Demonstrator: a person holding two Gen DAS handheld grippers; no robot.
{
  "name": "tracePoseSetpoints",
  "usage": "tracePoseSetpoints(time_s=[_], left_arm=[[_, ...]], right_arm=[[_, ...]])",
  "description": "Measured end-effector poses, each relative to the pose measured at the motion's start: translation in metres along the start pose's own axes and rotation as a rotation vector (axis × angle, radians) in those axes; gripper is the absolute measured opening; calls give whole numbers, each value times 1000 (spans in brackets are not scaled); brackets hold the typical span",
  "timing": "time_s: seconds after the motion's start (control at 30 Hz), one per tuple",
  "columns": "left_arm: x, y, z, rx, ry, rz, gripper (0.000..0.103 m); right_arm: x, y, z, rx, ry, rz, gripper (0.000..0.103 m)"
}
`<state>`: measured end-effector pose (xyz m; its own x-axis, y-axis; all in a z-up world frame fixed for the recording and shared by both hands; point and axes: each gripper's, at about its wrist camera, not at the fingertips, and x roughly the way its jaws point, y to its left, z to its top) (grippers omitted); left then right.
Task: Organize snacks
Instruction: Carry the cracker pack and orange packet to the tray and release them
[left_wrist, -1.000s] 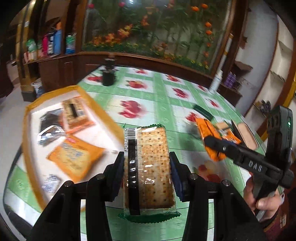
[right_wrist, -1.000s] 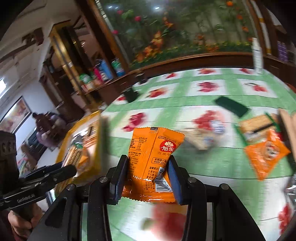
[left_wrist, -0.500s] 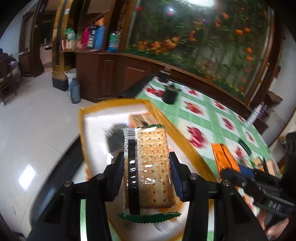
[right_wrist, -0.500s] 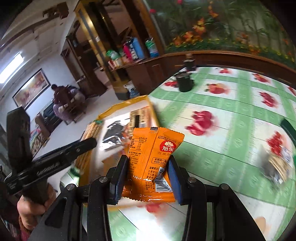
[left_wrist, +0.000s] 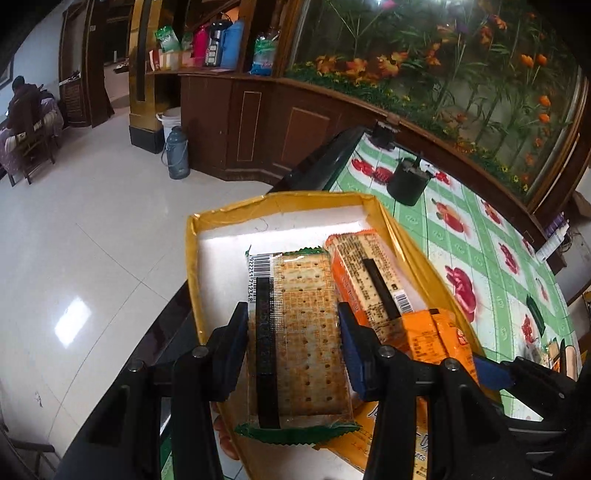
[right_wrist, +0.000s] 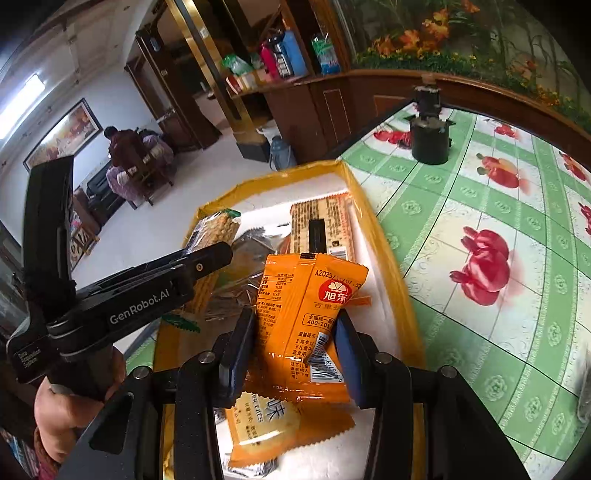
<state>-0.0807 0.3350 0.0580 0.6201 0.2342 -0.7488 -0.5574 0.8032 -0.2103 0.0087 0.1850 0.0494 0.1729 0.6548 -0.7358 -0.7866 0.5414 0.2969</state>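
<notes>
We hold the left gripper (left_wrist: 293, 347) clamped on a clear-wrapped cracker pack (left_wrist: 295, 332) with green ends, over the near half of a yellow-walled tray (left_wrist: 190, 258); the tray sits at the left edge of the surface (right_wrist: 480, 206), which is covered in a green checked cloth with red fruit prints; the right gripper (right_wrist: 291, 350) is clamped on an orange snack packet (right_wrist: 310, 306), also above the tray; inside the tray we see an orange biscuit pack (left_wrist: 369, 273) along its right wall, a silvery wrapper (right_wrist: 243, 266) and another orange packet (right_wrist: 266, 421) at the near end; a dark pot (right_wrist: 430, 142) stands near the far edge of the surface.
</notes>
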Motion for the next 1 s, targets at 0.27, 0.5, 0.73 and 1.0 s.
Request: tracePoseSetpoints(time_s=[0.27,0.5,0.73,1.0], left_arm=[[8,1,-3,-9,8,-4,46],[1,1,-7,-14,6,-22,58],[-19,-9,-14,-4,-19,-33,59],[-55,-44,-36,30,-58,-102,60]], right_arm=[[10,0,-2,-18,11,-34,50],[7,0,-5,-1,6,-37,57],[-20,-15,-12,58,-44,3,57],[-78,-64,-41,139,-132,30,57]])
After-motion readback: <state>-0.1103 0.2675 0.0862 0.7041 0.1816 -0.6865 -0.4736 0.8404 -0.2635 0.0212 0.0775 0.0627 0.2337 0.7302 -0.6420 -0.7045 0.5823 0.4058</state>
